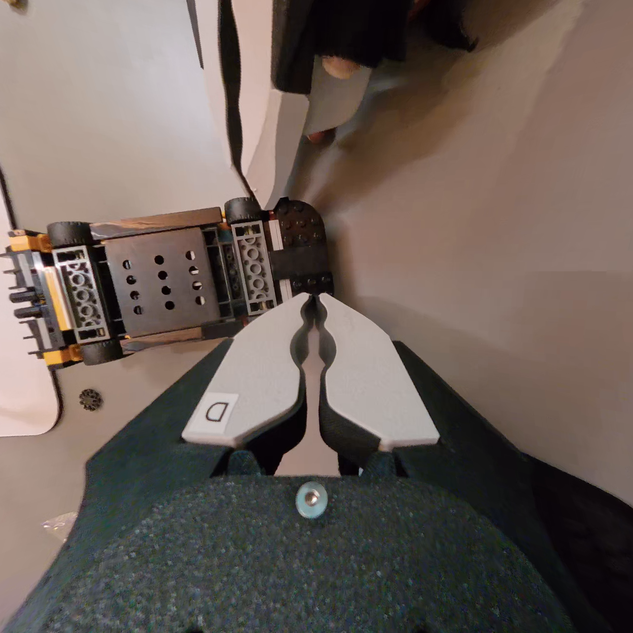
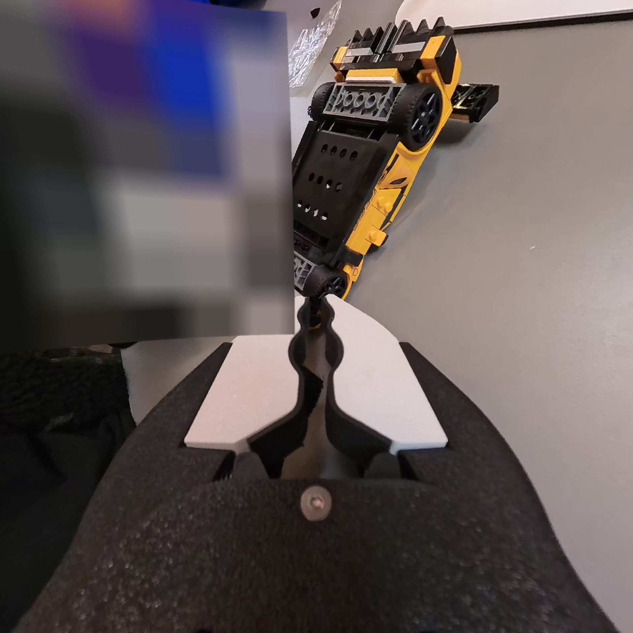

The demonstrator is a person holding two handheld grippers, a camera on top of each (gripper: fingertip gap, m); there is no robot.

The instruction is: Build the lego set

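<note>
A yellow and black lego car shows its black underside with rows of holes, grey axle plates and black wheels. My left gripper is shut, its tips pinching the edge of the black rounded plate at the car's front end. In the right wrist view the car is upside down, its roof and black rear spoiler toward the grey table. My right gripper is shut on the car's front end beside a front wheel. Whether the car touches the table is unclear.
A small black gear-like piece lies on the table beside a white sheet. A clear plastic bag lies beyond the car. The hand holding the other gripper shows at the top of the left wrist view. The small black gear-like piece is about 20 cm from both grippers' fingertips.
</note>
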